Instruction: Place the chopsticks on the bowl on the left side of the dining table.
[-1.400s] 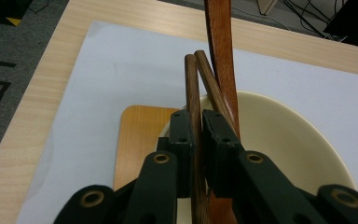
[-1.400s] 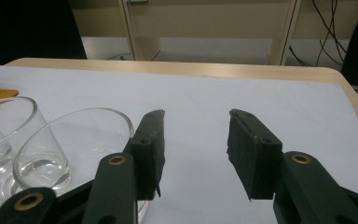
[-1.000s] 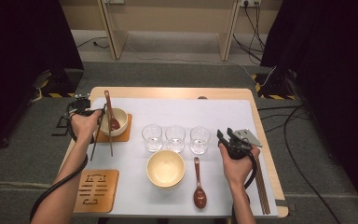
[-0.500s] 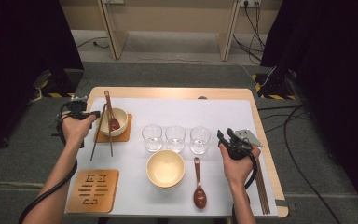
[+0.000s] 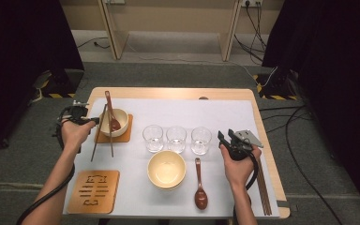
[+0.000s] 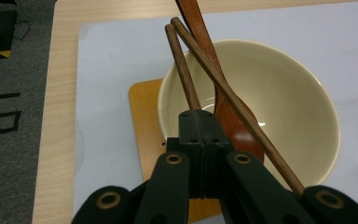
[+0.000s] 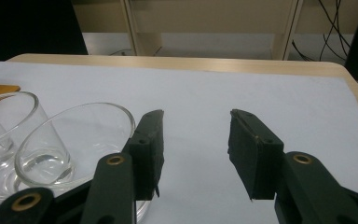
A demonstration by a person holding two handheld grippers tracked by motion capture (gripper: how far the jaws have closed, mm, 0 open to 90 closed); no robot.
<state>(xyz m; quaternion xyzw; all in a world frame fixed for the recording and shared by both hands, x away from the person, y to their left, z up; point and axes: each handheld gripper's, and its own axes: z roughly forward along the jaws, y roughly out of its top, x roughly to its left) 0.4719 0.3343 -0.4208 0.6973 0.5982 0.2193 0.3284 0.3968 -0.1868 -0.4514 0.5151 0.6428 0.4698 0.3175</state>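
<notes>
Left claw (image 6: 200, 140) pinching chopsticks (image 6: 182, 70), spoon (image 6: 233, 121) behind

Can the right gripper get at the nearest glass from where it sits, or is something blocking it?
Probably yes. The right gripper stands open with nothing between its jaws, and the nearest glass sits just beside it on the white mat, with bare mat between. The spoon lies nearer the person, out of the way.

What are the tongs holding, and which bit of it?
The left tongs are shut on one chopstick, partway along its length, over the bowl. The second chopstick runs beside them. The right tongs are open, holding nothing.
</notes>
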